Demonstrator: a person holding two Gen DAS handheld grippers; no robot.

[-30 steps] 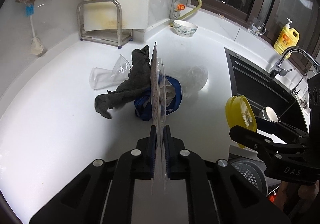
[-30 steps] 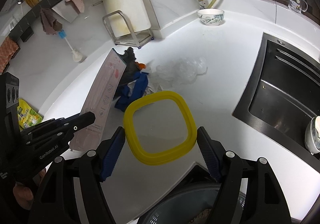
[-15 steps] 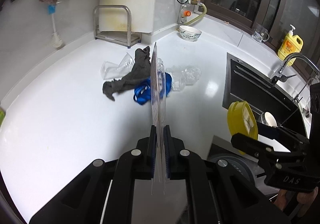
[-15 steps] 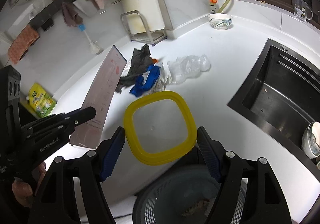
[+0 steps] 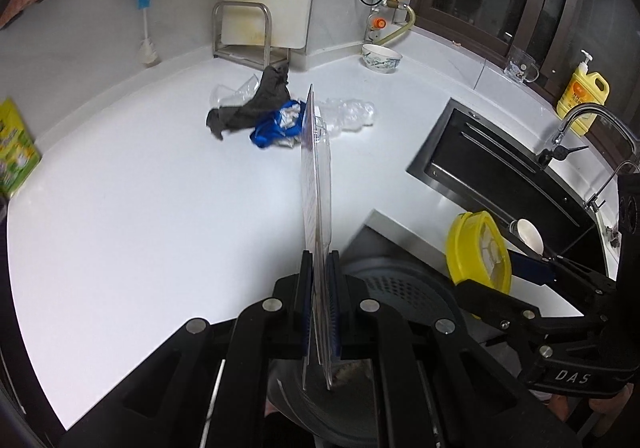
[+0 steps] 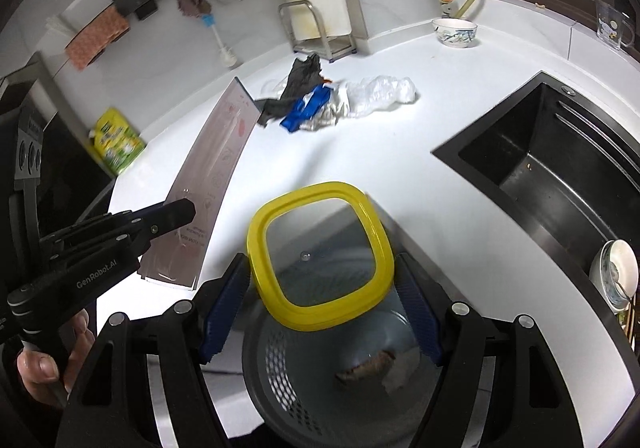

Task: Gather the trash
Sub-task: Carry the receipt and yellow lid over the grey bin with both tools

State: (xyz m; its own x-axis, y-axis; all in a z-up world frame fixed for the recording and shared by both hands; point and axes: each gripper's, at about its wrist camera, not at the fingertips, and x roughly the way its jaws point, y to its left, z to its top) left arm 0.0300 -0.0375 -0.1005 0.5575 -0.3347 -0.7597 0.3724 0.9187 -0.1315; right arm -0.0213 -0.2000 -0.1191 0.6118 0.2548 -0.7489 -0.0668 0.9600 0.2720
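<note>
My left gripper [image 5: 319, 264] is shut on a flat clear plastic package [image 5: 316, 175], seen edge-on and standing upright. From the right wrist view the same package [image 6: 224, 151] looks like a long pinkish sheet in the left gripper [image 6: 184, 209]. My right gripper [image 6: 322, 268] is shut on a yellow-rimmed clear lid [image 6: 256, 232], gripped by its two sides. Both hang over a grey perforated trash bin [image 6: 288, 380] below the counter's edge. A pile of trash stays on the white counter: a dark grey cloth [image 5: 264, 103], a blue wrapper [image 5: 272, 127] and a crumpled clear bag [image 5: 352, 113].
A black sink [image 5: 500, 175] with a faucet [image 5: 588, 115] lies to the right, a white cup [image 5: 528, 236] beside it. A patterned bowl [image 5: 381, 57], a metal rack [image 5: 244, 35], a yellow soap bottle [image 5: 584, 91] and a green packet [image 5: 14, 151] line the counter's back and left.
Both grippers have drawn back from the pile toward the counter's edge, carrying the package and the lid. The bin now fills the view beneath them, and the pile looks farther off.
</note>
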